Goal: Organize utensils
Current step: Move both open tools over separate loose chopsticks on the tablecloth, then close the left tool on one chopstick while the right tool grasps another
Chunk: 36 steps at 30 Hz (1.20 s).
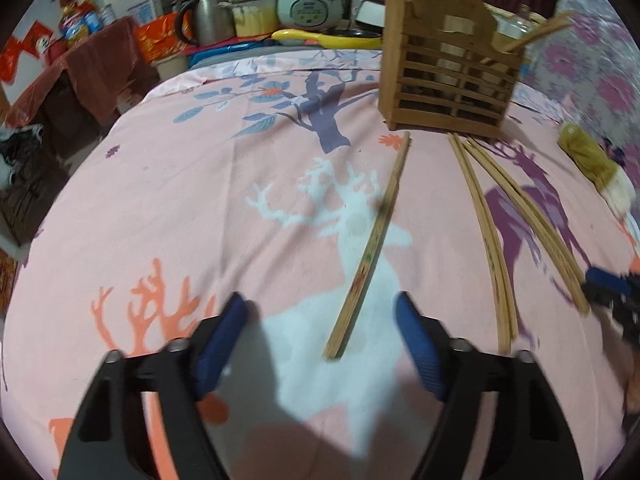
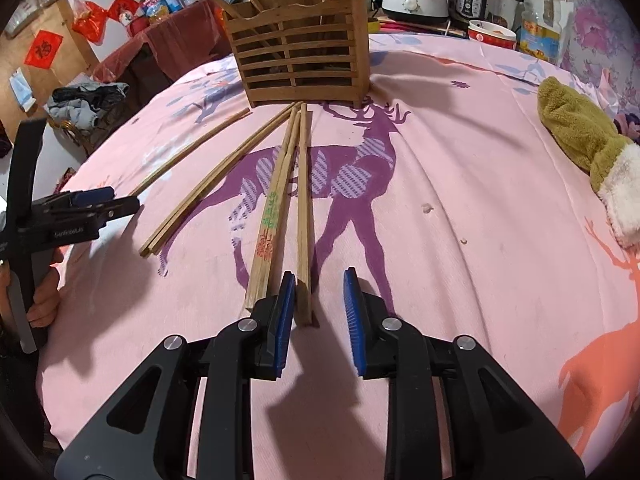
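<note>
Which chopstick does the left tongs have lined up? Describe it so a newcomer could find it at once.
Start at the slatted wooden holder standing on the pink deer-print cloth. In front of it, left of the bunched chopsticks, one chopstick lies alone across the white deer. It is the only one lying apart, its near end between the open left tongs.

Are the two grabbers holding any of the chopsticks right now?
No. The left gripper is open above a lone wooden chopstick. The right gripper is open too, one wooden chopstick's end between its jaws, ungripped.

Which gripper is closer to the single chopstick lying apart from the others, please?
Left. The left gripper hovers open just before the lone chopstick's near end; the right gripper is over by the other chopsticks.
</note>
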Tool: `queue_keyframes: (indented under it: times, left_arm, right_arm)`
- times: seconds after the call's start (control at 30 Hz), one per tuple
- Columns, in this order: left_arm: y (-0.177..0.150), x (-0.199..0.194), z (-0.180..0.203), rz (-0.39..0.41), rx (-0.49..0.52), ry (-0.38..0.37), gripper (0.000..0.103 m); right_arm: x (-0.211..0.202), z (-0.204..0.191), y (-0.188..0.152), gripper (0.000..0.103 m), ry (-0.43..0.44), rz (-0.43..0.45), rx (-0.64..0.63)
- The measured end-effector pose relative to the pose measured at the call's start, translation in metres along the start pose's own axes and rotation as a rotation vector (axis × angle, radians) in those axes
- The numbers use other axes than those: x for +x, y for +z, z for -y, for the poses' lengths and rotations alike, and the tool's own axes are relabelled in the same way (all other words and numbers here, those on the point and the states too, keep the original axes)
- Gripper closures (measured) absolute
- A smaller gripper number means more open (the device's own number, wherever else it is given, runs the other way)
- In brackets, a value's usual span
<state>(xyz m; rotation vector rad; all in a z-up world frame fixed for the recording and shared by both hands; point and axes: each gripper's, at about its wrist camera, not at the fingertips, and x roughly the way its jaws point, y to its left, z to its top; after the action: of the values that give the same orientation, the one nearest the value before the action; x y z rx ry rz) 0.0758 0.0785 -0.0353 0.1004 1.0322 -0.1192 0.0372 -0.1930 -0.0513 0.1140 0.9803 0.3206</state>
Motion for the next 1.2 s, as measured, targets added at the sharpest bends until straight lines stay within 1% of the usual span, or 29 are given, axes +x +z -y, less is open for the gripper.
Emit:
queue_keyframes:
  times: [0.03,0.07,0.13,0.17,0.2,0.23,0.27,0.3,0.33,0.4,0.5,0.6,0.7,0.77,0.8,0.83,0.87,0.9,0.93,0.97,1.0,1.03,1.07,1.1,1.2]
  left_arm:
    - [-0.002,-0.002,0.0,0.005,0.009,-0.004,0.043]
    - [-0.004,-0.004,0.0,0.01,0.021,-0.012,0.046]
    - [-0.006,-0.005,0.003,0.017,0.039,-0.025,0.056]
    - [-0.006,-0.004,0.005,0.019,0.05,-0.026,0.058]
    - [-0.006,-0.005,0.008,0.022,0.063,-0.026,0.064]
    - [-0.006,-0.005,0.012,0.026,0.082,-0.03,0.071]
    - [-0.007,-0.005,0.013,0.027,0.091,-0.034,0.074]
    - [-0.007,-0.005,0.015,0.029,0.101,-0.033,0.076]
    - [-0.006,-0.005,0.016,0.029,0.103,-0.033,0.078]
    - [-0.006,-0.004,0.015,0.028,0.101,-0.041,0.079]
    - [-0.006,-0.004,0.016,0.029,0.102,-0.043,0.081]
    - [-0.007,-0.004,0.016,0.03,0.102,-0.041,0.081]
    - [-0.007,-0.004,0.015,0.03,0.097,-0.043,0.08]
    - [-0.007,-0.003,0.016,0.03,0.098,-0.031,0.077]
    - [-0.007,-0.003,0.016,0.03,0.094,-0.028,0.075]
    - [-0.006,-0.003,0.015,0.029,0.089,-0.029,0.074]
    - [-0.007,-0.003,0.014,0.029,0.086,-0.032,0.074]
    - [-0.007,-0.003,0.014,0.029,0.087,-0.031,0.074]
    - [-0.007,-0.003,0.014,0.03,0.091,-0.028,0.075]
    - [-0.008,-0.003,0.015,0.03,0.098,-0.028,0.076]
    - [-0.008,-0.004,0.015,0.032,0.104,-0.03,0.08]
    - [-0.009,-0.005,0.016,0.032,0.108,-0.042,0.088]
    - [-0.011,-0.006,0.019,0.034,0.114,-0.046,0.092]
    - [-0.011,-0.007,0.02,0.036,0.122,-0.048,0.095]
    - [-0.013,-0.014,0.025,0.069,0.131,-0.032,0.097]
  right_arm:
    - [0.0,0.0,-0.001,0.076,0.003,0.004,-0.001]
    - [0.0,0.0,-0.001,0.076,0.005,0.005,0.0]
    - [0.0,0.003,-0.001,0.076,0.018,0.006,0.008]
    - [0.0,0.004,-0.001,0.076,0.027,0.006,0.015]
    - [0.0,0.005,-0.001,0.076,0.03,0.006,0.017]
    - [0.0,0.003,-0.001,0.075,0.026,0.006,0.013]
    - [0.0,0.002,-0.001,0.072,0.024,0.006,0.005]
    - [0.0,0.0,-0.001,0.066,0.029,0.004,-0.006]
    - [0.0,-0.003,-0.001,0.06,0.033,0.002,-0.02]
    - [0.001,-0.01,-0.001,0.055,0.022,-0.004,-0.056]
    - [0.001,-0.016,-0.002,0.054,-0.007,-0.006,-0.085]
    - [0.0,-0.015,-0.003,0.054,-0.006,-0.002,-0.079]
    - [-0.001,-0.015,-0.004,0.054,-0.01,-0.003,-0.086]
    - [-0.002,-0.015,-0.005,0.055,-0.013,-0.003,-0.092]
    - [-0.003,-0.015,-0.006,0.056,-0.015,-0.002,-0.093]
    - [-0.004,-0.014,-0.007,0.062,-0.022,-0.001,-0.092]
    - [-0.004,-0.013,-0.008,0.065,-0.033,0.001,-0.091]
    - [-0.005,-0.012,-0.008,0.074,-0.04,0.003,-0.088]
    - [-0.006,-0.011,-0.008,0.09,-0.04,0.005,-0.086]
    - [-0.006,-0.011,-0.008,0.096,-0.039,0.006,-0.089]
    - [-0.006,-0.013,-0.009,0.096,-0.046,0.008,-0.096]
    - [-0.007,-0.016,-0.009,0.096,-0.062,0.011,-0.11]
    - [-0.007,-0.017,-0.009,0.096,-0.069,0.014,-0.116]
    - [-0.008,-0.018,-0.01,0.096,-0.072,0.019,-0.12]
    - [-0.015,-0.017,-0.009,0.096,-0.088,0.057,-0.113]
